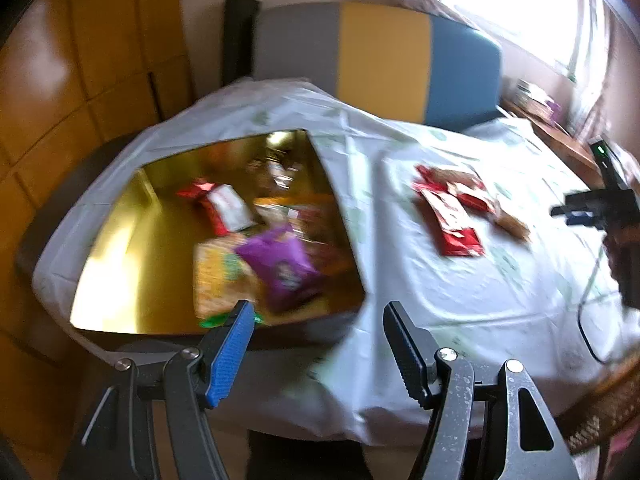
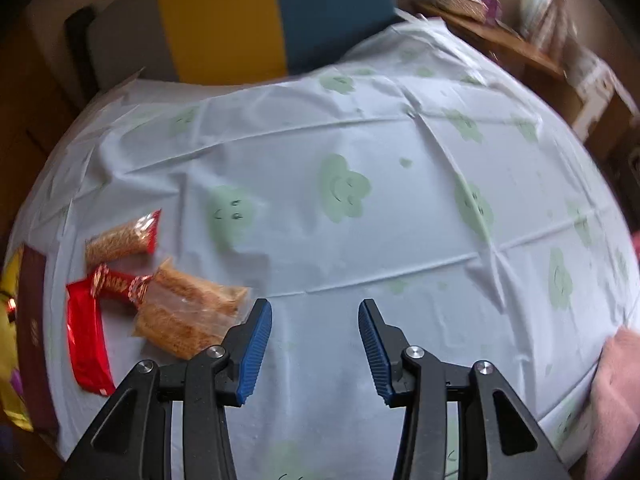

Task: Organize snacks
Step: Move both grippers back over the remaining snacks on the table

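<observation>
An open box with a gold lining (image 1: 120, 248) sits on the left of the table. It holds several snacks, among them a purple packet (image 1: 280, 268), a red and white packet (image 1: 224, 204) and a yellow-green packet (image 1: 216, 276). My left gripper (image 1: 319, 306) hovers over the box's near right corner, open and holding nothing. Loose on the tablecloth lie a red packet (image 2: 86, 340) and clear packets of brown bars (image 2: 188, 320), (image 2: 120, 240). My right gripper (image 2: 314, 303) stands open just right of them, with only cloth between its fingers.
A pale tablecloth with green smiling flowers (image 2: 344, 188) covers the table. Behind it stands a seat back in grey, yellow and blue (image 1: 384, 52). A wooden shelf with clutter (image 2: 500, 40) is at the far right. Pink fabric (image 2: 616, 380) lies at the table's right edge, and a black cable (image 1: 586, 320) hangs there.
</observation>
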Motion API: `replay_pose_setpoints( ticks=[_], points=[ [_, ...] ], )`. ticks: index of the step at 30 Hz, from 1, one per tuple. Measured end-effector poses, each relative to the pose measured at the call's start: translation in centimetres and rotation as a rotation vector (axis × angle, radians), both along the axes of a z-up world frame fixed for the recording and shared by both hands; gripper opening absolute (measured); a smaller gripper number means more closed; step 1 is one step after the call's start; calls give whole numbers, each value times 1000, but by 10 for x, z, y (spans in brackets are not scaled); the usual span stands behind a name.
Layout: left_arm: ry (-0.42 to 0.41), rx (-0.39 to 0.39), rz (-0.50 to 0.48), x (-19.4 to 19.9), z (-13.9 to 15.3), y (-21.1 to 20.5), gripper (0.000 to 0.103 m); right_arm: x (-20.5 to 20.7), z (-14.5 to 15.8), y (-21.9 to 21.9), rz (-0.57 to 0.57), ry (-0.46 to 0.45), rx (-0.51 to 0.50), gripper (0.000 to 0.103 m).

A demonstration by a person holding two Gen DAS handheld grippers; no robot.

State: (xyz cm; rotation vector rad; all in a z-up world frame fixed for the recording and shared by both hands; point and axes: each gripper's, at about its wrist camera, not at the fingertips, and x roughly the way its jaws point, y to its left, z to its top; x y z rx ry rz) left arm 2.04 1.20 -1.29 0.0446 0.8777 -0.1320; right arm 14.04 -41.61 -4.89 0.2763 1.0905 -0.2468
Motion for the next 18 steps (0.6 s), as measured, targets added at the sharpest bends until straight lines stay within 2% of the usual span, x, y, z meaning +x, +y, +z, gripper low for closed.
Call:
replay_pose_setpoints(
  ticks=[3,5,9,12,15,17,18],
  points=[
    [12,11,-73,-3,-3,-21,60,-3,-2,-12,-60,-7,81,46],
    [24,15,-110,-4,-4,-32,60,-7,-2,-20,-94,-20,141,47],
    [65,-2,-183,8,-4,-59,60,-8,-2,-21,-104,-24,192,47],
    [110,-33,-195,29,-8,-79,60,-8,2,-15,-79,-36,195,47],
    [155,-31,-176,56,-15,-97,63,-7,3,-11,-54,-37,204,47],
    [175,-48,-178,72,-18,-107,72,-5,3,-8,-38,-40,208,47],
    [181,-42,-165,80,-20,-113,72,-5,4,-7,-29,-41,209,47]
  ],
)
